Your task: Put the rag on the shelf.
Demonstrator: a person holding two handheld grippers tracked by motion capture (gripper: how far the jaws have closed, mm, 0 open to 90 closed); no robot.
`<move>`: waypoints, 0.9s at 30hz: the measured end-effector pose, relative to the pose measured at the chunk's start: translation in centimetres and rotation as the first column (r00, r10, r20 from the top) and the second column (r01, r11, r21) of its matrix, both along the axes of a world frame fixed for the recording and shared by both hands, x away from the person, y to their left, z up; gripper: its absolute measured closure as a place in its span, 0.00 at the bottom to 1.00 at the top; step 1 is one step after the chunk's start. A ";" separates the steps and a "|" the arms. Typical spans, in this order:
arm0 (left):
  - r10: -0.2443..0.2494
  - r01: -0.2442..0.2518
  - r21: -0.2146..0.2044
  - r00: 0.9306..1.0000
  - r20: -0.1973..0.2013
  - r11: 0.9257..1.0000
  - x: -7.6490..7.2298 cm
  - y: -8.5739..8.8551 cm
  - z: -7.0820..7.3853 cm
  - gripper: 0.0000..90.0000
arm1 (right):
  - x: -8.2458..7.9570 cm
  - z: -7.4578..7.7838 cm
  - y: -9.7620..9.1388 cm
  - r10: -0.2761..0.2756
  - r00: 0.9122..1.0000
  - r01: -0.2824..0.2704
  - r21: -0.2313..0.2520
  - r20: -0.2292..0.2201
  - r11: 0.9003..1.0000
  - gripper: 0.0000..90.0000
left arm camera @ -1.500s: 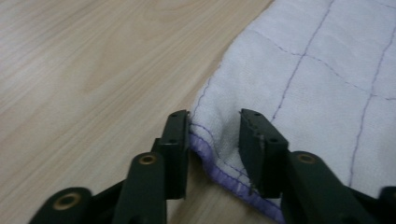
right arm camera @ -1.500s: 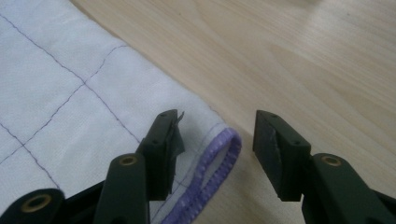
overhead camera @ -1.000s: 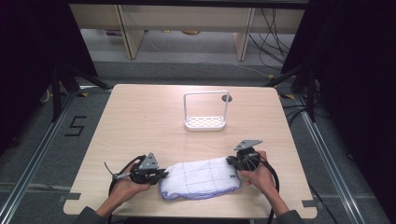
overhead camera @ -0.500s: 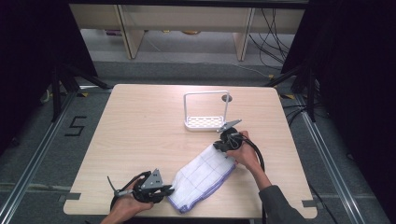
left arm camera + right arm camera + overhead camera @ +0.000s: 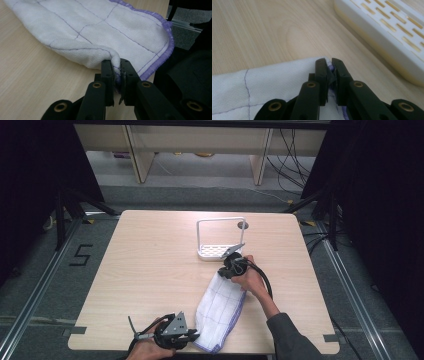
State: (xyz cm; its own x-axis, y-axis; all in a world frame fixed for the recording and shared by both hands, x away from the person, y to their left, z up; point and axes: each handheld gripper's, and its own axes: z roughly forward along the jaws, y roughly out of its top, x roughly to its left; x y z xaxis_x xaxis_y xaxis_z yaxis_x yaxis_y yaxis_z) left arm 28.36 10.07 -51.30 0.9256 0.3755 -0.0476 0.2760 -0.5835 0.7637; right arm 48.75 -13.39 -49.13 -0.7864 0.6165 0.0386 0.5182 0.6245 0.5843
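Gripping cloth (image 5: 220, 306) with my left gripper (image 5: 192, 336) clenched at 6 o'clock | right gripper (image 5: 223, 271) clamping far corner beside white rack (image 5: 216, 251)

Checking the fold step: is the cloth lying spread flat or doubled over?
Doubled over, it seems: the cloth is a narrow strip stretched between the left gripper and right gripper, its rounded folded edge showing beside the left one.

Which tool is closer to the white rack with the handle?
The right tool. It sits just in front of the white rack, pinching the cloth. The left tool is far back at the table's near edge.
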 end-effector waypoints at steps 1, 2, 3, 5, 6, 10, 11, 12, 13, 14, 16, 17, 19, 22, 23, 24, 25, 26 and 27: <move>-0.008 0.008 0.014 1.000 0.006 1.000 -0.1 -0.3 0.1 0.91 | 0.2 -0.2 0.3 0.007 1.000 -0.007 0.001 0.015 1.000 0.93; -0.008 0.008 0.000 1.000 0.007 1.000 -0.1 -0.5 0.0 0.91 | 0.4 -0.1 0.6 0.030 0.999 -0.030 -0.008 0.031 1.000 0.92; -0.010 0.011 -0.013 1.000 0.007 1.000 -0.2 -1.0 -0.1 0.90 | 0.4 -0.2 0.9 0.014 1.000 -0.014 0.004 0.021 1.000 0.92; -0.002 0.002 -0.020 1.000 0.002 1.000 -0.4 -1.7 -0.2 0.88 | 0.7 -0.2 1.5 0.051 0.998 -0.050 -0.016 0.045 0.999 0.92; -0.009 0.009 -0.037 1.000 0.001 0.999 -0.5 -2.1 -0.2 0.87 | 0.7 -0.1 1.8 0.047 0.998 -0.046 -0.022 0.046 0.999 0.92; -0.012 0.010 -0.067 1.000 -0.017 0.998 -0.7 -3.3 -0.4 0.80 | 0.9 -0.3 2.4 0.048 0.997 -0.048 0.001 0.060 0.999 0.89; -0.007 0.004 -0.067 0.999 -0.034 0.998 -0.7 -3.4 -0.4 0.74 | 0.8 -0.3 2.5 0.026 0.998 -0.026 0.002 0.049 1.000 0.86; -0.025 0.023 -0.054 0.999 -0.033 0.998 -0.6 -3.4 -0.3 0.70 | 0.9 -0.2 2.5 0.032 0.998 -0.032 -0.001 0.052 0.999 0.83; -0.013 0.011 -0.074 0.999 -0.037 0.997 -0.8 -3.6 -0.4 0.66 | 0.9 -0.1 2.4 0.012 0.998 -0.013 0.016 0.062 1.000 0.79; -0.024 0.023 -0.052 0.999 -0.027 0.998 -0.8 -3.5 -0.2 0.61 | 0.8 0.2 2.3 -0.009 0.999 0.008 0.018 0.039 1.000 0.74; -0.020 0.013 -0.097 0.997 -0.071 0.995 -0.9 -3.4 0.0 0.52 | 0.4 0.9 1.9 -0.056 0.998 0.055 0.027 0.040 0.998 0.68; -0.014 0.006 -0.099 0.996 -0.086 0.995 -0.8 -3.2 0.1 0.45 | 0.0 1.6 1.4 -0.085 0.996 0.083 0.050 0.041 0.995 0.63; -0.003 -0.013 -0.135 0.993 -0.118 0.991 -0.2 -2.8 0.6 0.37 | -0.5 2.5 0.3 -0.090 0.995 0.087 0.071 0.052 0.994 0.59; 0.035 -0.057 -0.190 0.992 -0.117 0.980 1.3 -2.2 1.8 0.32 | -1.5 3.7 -2.0 -0.143 0.988 0.135 0.123 0.055 0.983 0.53; 0.054 -0.080 -0.209 0.991 -0.126 0.975 1.6 -2.1 2.0 0.31 | -1.7 3.8 -2.8 -0.164 0.984 0.154 0.128 0.071 0.980 0.52; 0.064 -0.087 -0.213 0.992 -0.109 0.973 2.4 -1.9 2.4 0.31 | -1.9 4.0 -3.3 -0.181 0.982 0.173 0.127 0.058 0.977 0.51; 0.084 -0.103 -0.210 0.992 -0.094 0.972 3.3 -1.7 2.8 0.31 | -2.1 3.8 -4.0 -0.198 0.977 0.187 0.127 0.079 0.974 0.50; 0.114 -0.127 -0.212 0.991 -0.072 0.969 4.3 -1.6 3.1 0.31 | -2.3 3.7 -4.6 -0.210 0.975 0.201 0.110 0.073 0.973 0.49; 0.155 -0.164 -0.197 0.986 -0.058 0.967 5.6 -1.3 3.4 0.31 | -2.5 3.6 -5.2 -0.227 0.972 0.221 0.095 0.054 0.971 0.49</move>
State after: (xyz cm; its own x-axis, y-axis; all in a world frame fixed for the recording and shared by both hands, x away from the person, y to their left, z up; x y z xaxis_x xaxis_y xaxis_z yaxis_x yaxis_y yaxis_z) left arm 33.94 8.73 -47.95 0.8501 0.4971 -0.1737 0.3869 -0.3660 0.8464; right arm 46.20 -18.60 -45.50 -0.6315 0.7735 0.0543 0.5986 0.4418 0.6682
